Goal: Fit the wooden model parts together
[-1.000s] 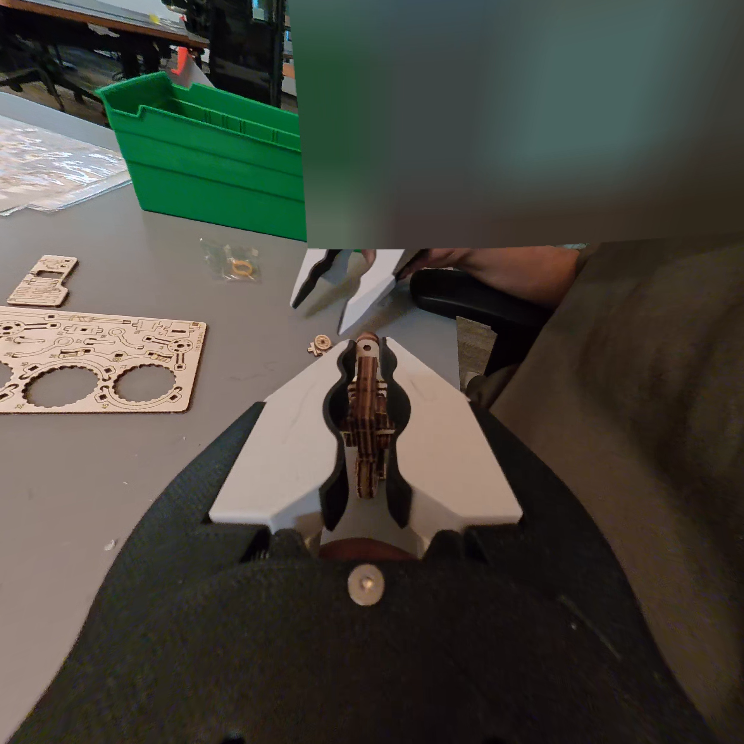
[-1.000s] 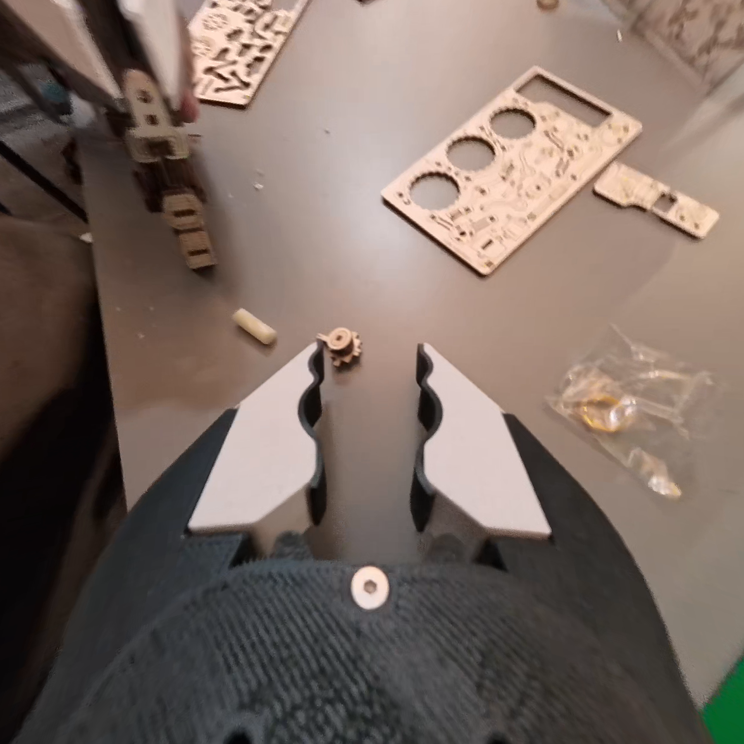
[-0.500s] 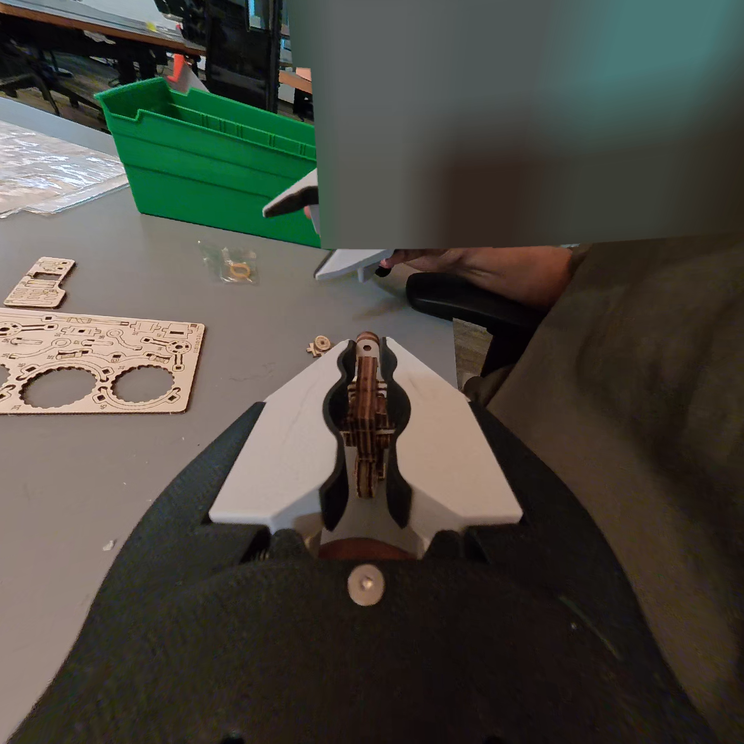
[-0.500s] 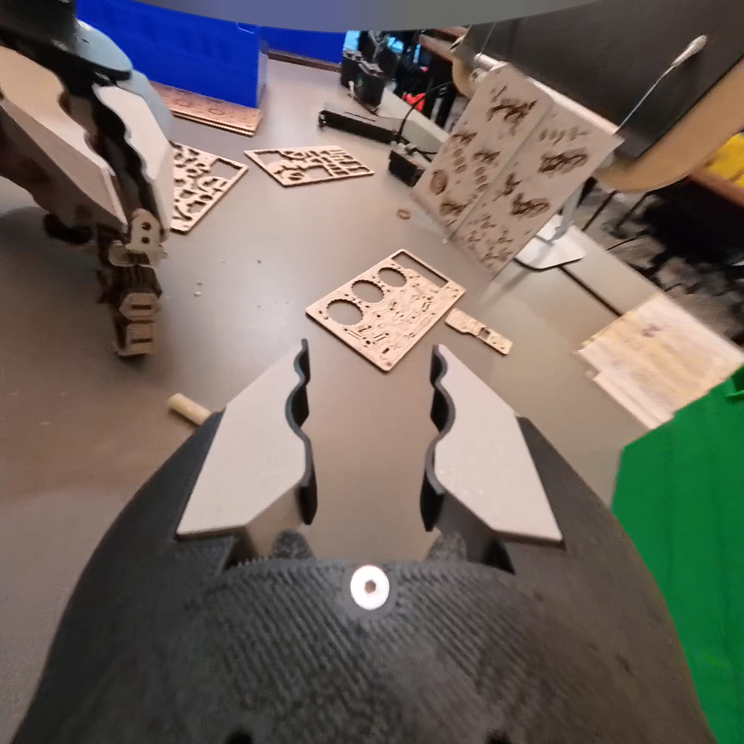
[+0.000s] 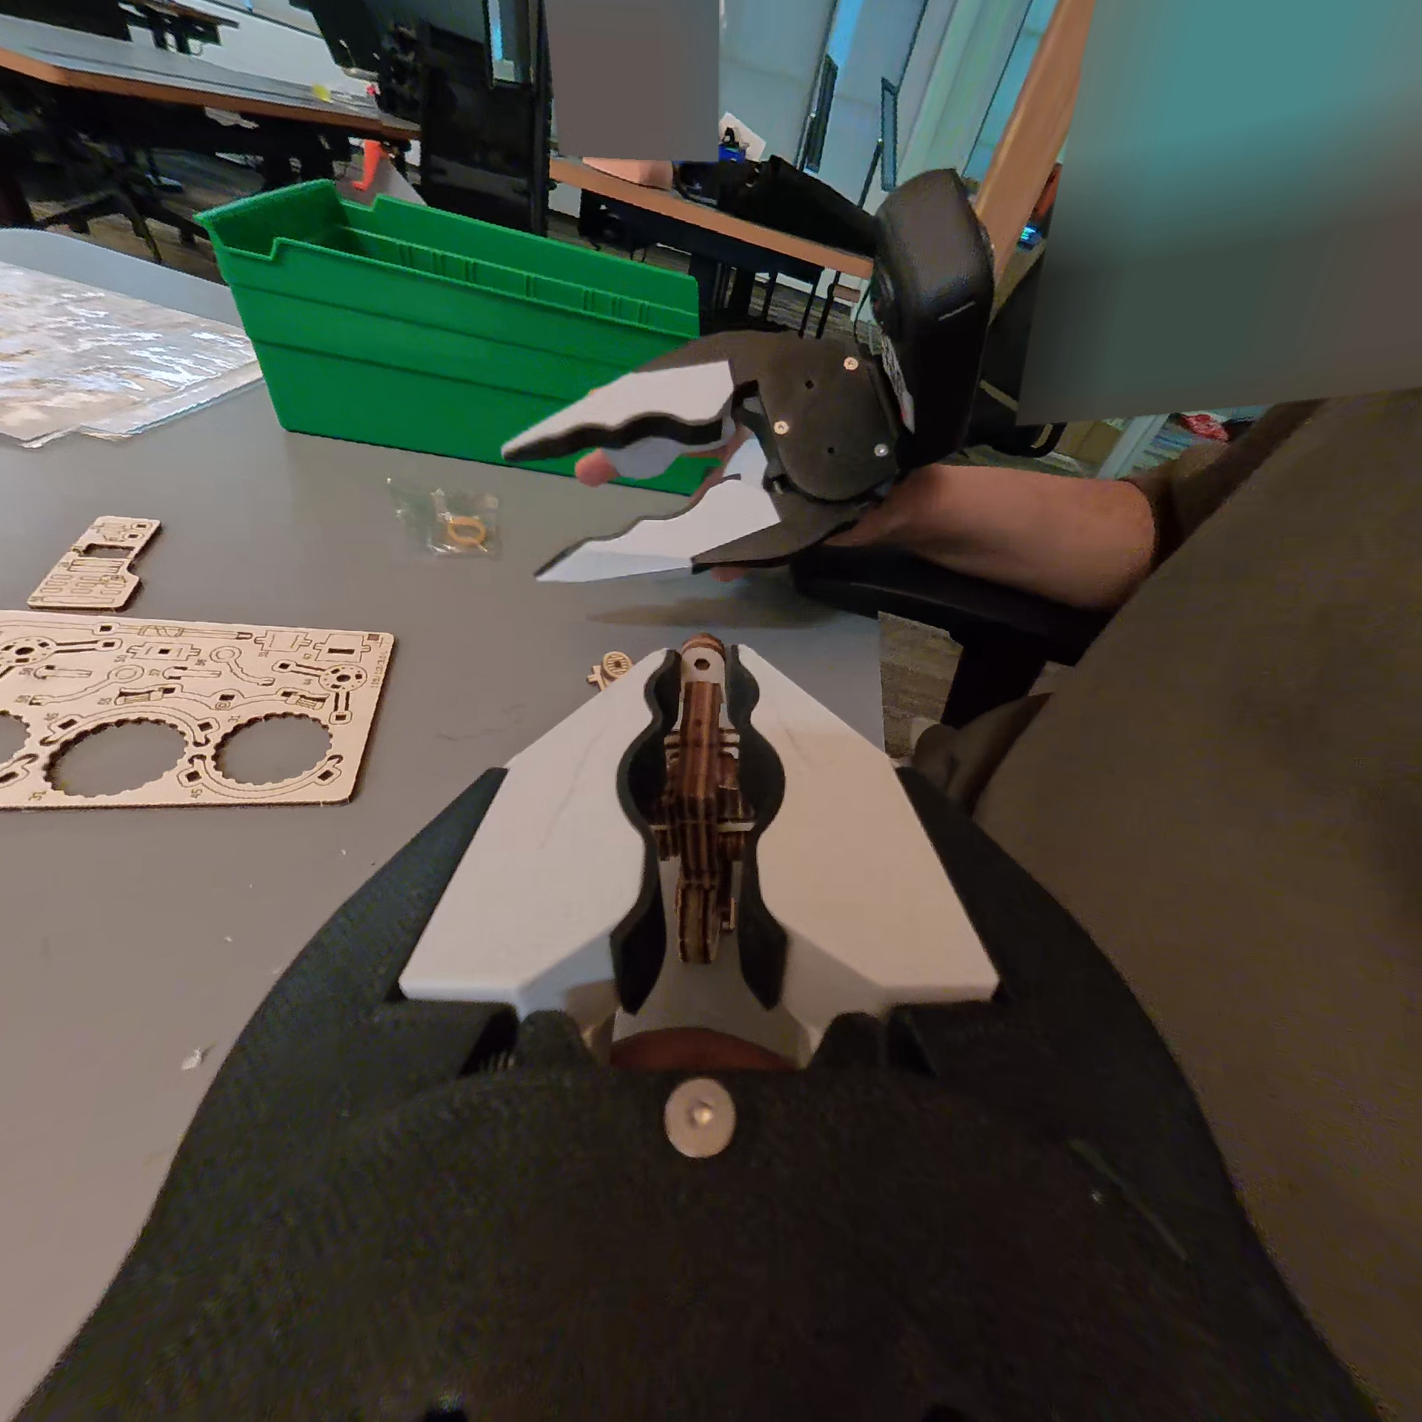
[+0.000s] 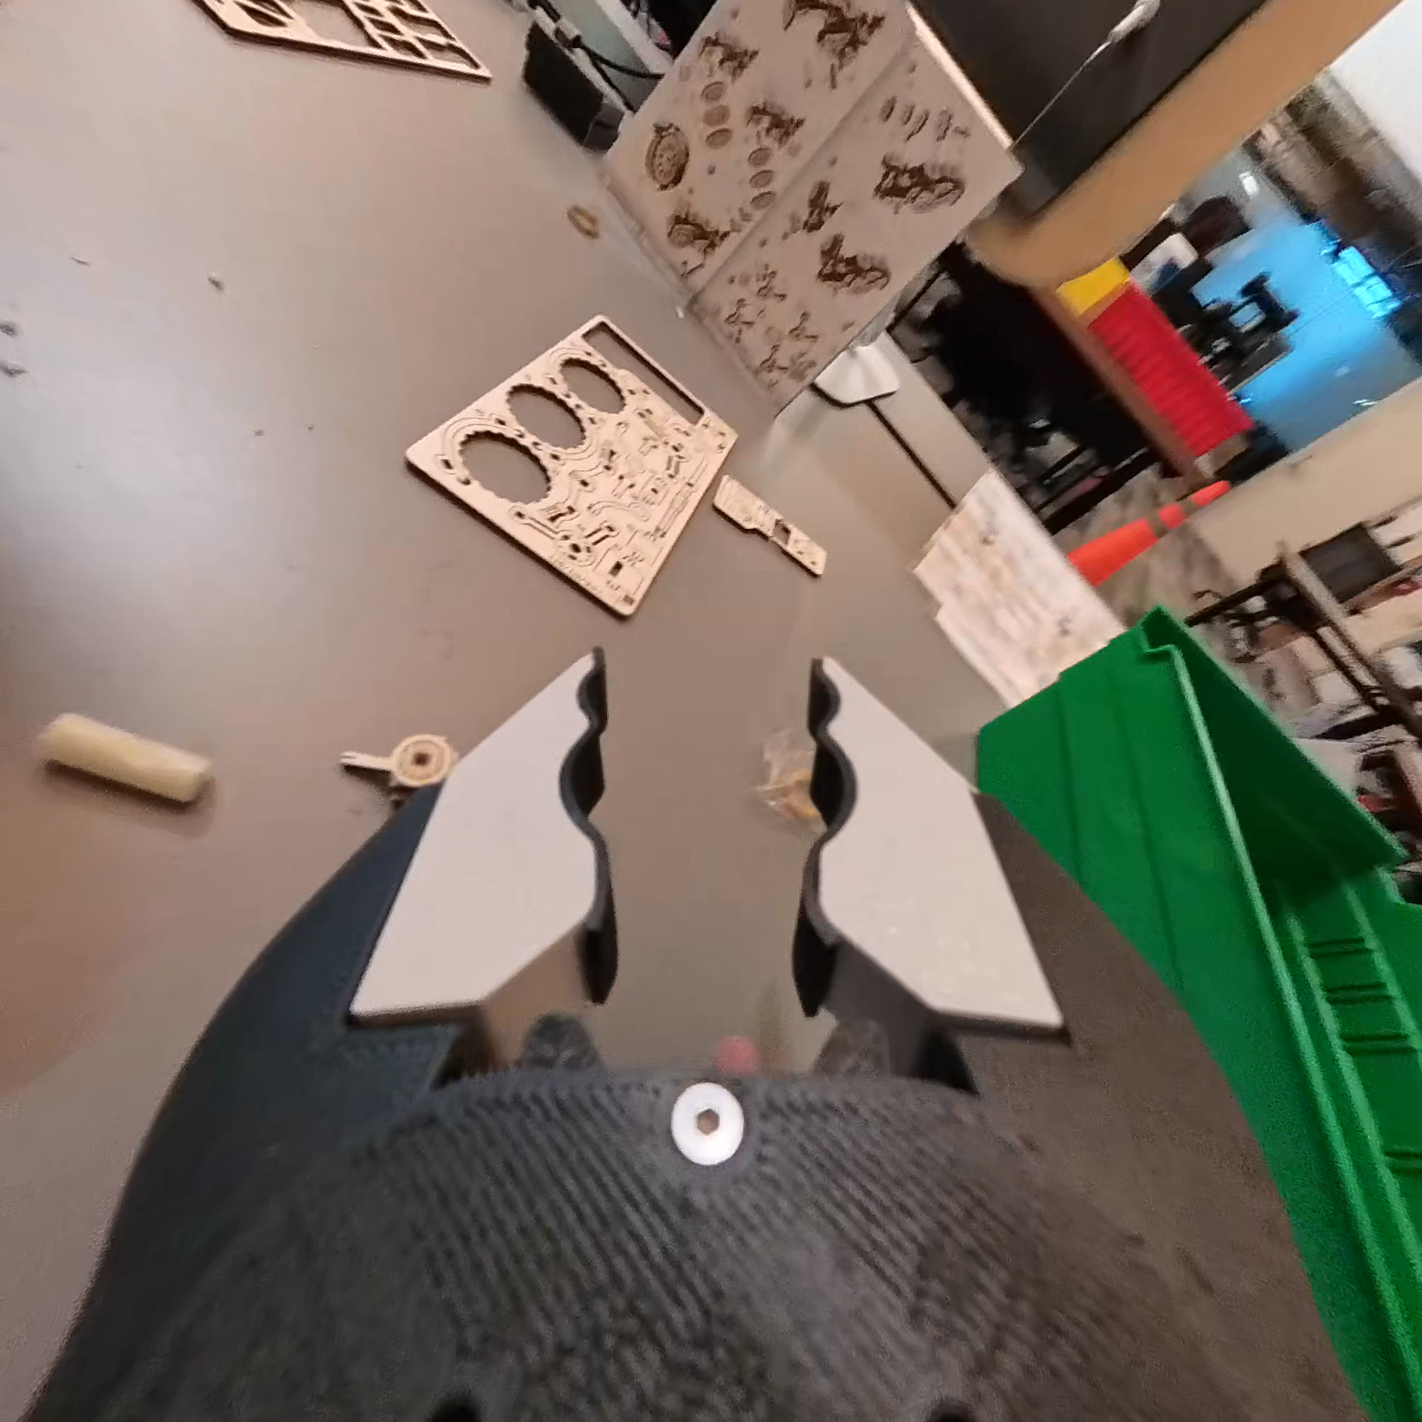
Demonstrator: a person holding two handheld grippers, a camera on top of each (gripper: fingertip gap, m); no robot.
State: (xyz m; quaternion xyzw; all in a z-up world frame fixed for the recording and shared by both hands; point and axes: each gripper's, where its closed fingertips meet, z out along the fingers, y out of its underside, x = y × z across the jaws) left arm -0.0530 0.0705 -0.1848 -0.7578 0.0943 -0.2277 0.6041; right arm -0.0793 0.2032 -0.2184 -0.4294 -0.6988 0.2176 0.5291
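1. My left gripper [image 5: 702,696] is clamped on the wooden sub-assembly [image 5: 700,800], a stack of laser-cut layers standing on edge between the fingers, its rounded tip with a small hole poking out past them.
2. My right gripper [image 6: 706,677] has its fingers spread apart with nothing between them. In the left wrist view it hangs above the table [image 5: 231,923], turned on its side, near the green bin [image 5: 431,346].
3. The small gear piece [image 6: 412,762] lies loose on the table just beside my right gripper's left finger. I judge it the next part to fit, and it is not yet picked up.
4. A pale cylindrical peg [image 6: 123,758] lies further left, also loose and untouched.
5. Progress, as I read it: several layers are already joined into the piece I hold, but the loose gear, the peg and the parts still seated in the punched wooden sheet [image 5: 177,708] say plenty is left.
6. A smaller wooden offcut [image 5: 92,562] sits just beyond that sheet.
7. Containers: as far as I can see over the green bin's rim, the interior shows only bare ribbed wall; its floor is hidden, so I cannot tell what it contains.
8. A small clear bag [image 5: 454,515] lies flat on the table in front of the bin, with a yellowish ring inside.
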